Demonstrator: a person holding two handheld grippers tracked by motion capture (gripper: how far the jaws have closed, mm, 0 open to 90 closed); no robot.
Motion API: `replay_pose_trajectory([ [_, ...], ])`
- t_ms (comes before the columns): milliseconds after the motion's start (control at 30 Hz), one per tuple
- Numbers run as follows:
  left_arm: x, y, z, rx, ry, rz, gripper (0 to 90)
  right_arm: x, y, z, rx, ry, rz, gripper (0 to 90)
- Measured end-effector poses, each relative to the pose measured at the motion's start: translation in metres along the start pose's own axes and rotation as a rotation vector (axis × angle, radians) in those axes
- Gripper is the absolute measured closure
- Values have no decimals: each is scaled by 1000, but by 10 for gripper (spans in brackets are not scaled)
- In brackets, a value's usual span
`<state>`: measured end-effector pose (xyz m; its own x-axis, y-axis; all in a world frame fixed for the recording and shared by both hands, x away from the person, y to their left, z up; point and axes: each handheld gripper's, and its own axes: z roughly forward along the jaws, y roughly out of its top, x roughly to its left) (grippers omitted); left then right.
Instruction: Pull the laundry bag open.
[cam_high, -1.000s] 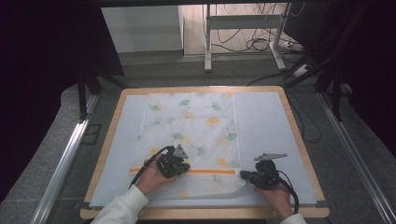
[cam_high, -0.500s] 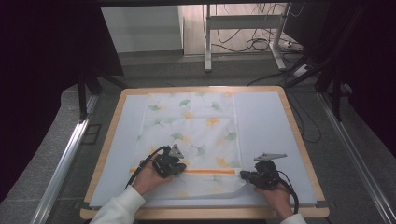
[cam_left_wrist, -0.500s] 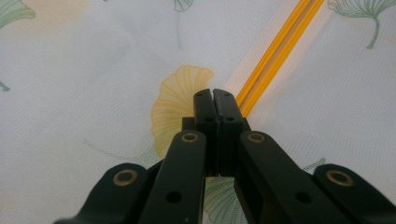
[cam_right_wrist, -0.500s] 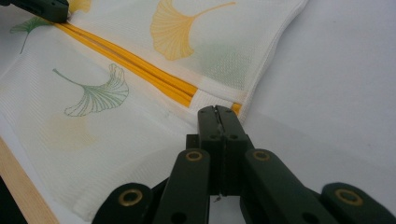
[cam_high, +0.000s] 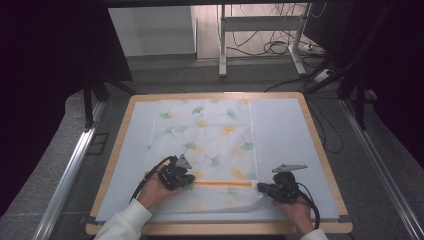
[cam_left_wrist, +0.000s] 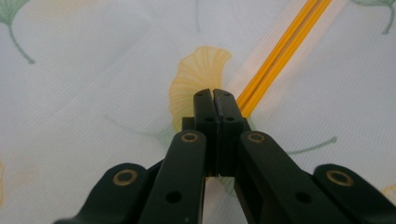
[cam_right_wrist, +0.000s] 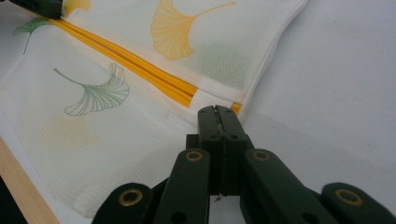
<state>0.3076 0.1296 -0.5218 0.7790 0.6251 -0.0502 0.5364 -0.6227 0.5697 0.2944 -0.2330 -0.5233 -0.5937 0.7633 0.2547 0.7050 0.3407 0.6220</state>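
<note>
A white mesh bag (cam_high: 205, 135) printed with green and yellow ginkgo leaves lies flat on the table mat. An orange zipper (cam_high: 222, 183) runs across its near part. My left gripper (cam_high: 188, 182) sits at the zipper's left end, jaws shut at the zipper (cam_left_wrist: 275, 51) where the orange line ends; the pull itself is hidden. My right gripper (cam_high: 260, 188) is at the zipper's right end, shut on the bag's edge (cam_right_wrist: 212, 99) beside the orange end (cam_right_wrist: 140, 63). The left gripper (cam_right_wrist: 39, 7) shows far off along the zipper in the right gripper view.
The bag rests on a pale grey mat (cam_high: 285, 130) inside a wooden-rimmed board (cam_high: 320, 150). The board's near wooden edge (cam_right_wrist: 18, 186) lies close to the bag. Metal rails (cam_high: 70, 170) flank the table, and cables (cam_high: 280, 47) lie on the floor beyond.
The stretch of orange zipper that showed left of my left gripper a second ago is gone from sight. The left gripper shifted slightly left. The right gripper stayed put.
</note>
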Motion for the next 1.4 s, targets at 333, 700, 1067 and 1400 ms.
replay_pose_trajectory([
  [333, 6, -8, -5, 5, 22, -13, 900, 0, 0, 0, 0, 0, 0, 898],
  [700, 14, -19, -13, 1, 28, -45, 900, 0, 0, 0, 1, -1, 0, 897],
  [1067, 19, -29, -19, 0, 45, -64, 900, 1, 0, 0, -1, -2, -3, 897],
  [1400, 26, -39, -26, 4, 64, -85, 900, 1, 0, 0, 0, -5, -6, 897],
])
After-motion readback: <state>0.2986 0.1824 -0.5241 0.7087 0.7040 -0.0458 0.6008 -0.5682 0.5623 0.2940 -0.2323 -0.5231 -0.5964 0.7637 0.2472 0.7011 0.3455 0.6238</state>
